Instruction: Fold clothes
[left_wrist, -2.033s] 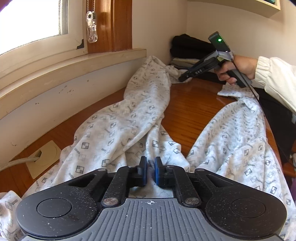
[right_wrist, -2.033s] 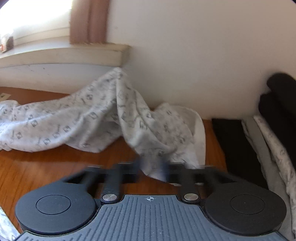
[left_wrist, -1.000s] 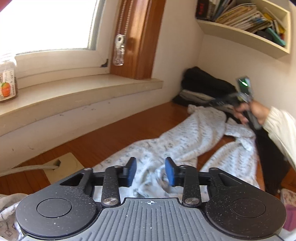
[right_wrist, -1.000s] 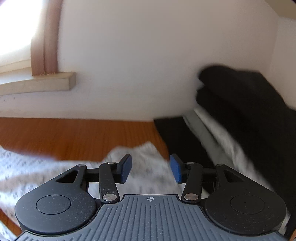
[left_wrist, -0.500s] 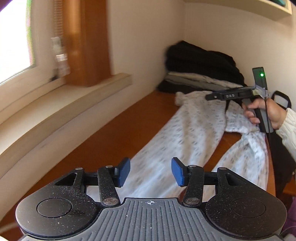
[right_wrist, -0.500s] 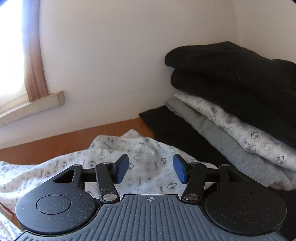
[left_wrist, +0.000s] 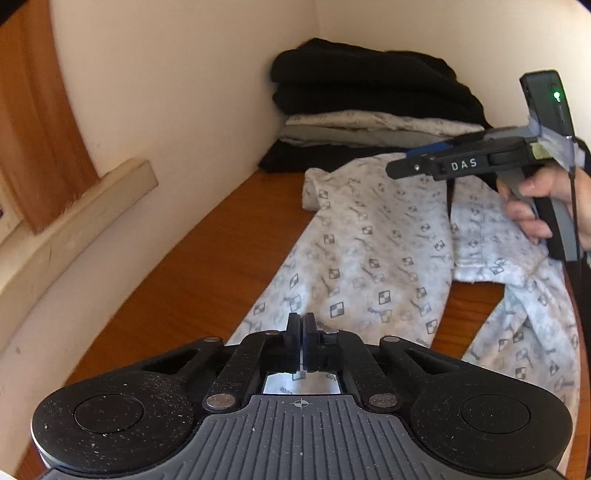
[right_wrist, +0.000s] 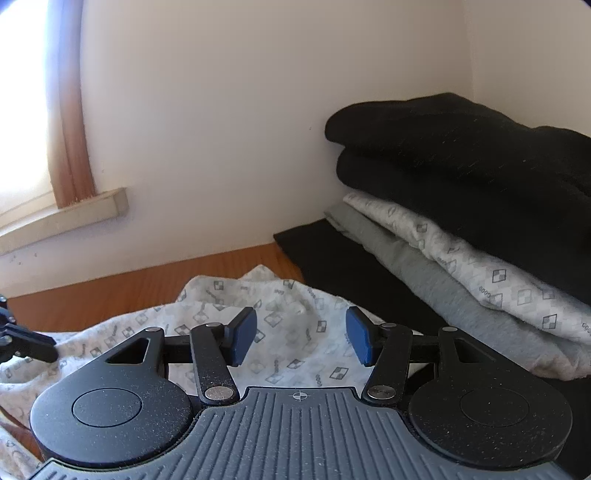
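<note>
**Left hand-held gripper pinched shut, right one half spread above the garment**

Your left hand-held gripper (left_wrist: 301, 334) has its two pads drawn together with no gap between them. A sliver of patterned cloth shows right behind the pads, so it appears to be nipping the near end of the garment, though the fingers hide the contact itself. Your right hand-held gripper (right_wrist: 301, 339) has its blue pads set moderately apart, with nothing between them; it hangs above the far end of the cloth without touching it. From the left wrist view, that same tool (left_wrist: 402, 170) shows side-on, with your hand (left_wrist: 543, 206) wrapped round its handle.

The white patterned garment (left_wrist: 373, 258) lies spread along the wooden tabletop (left_wrist: 207, 266), running from under your left gripper towards the corner of the room. A second strip of it trails down the right side, and a wedge of bare wood shows between the two strips. In the right wrist view its crumpled far end (right_wrist: 288, 306) sits just short of the stack.

The stack of folded clothes (right_wrist: 461, 206) sits in the corner against the wall: black pieces on top, a white patterned one and a grey one beneath, a black layer at the bottom. A window sill (right_wrist: 74, 214) juts from the wall to the left.
</note>
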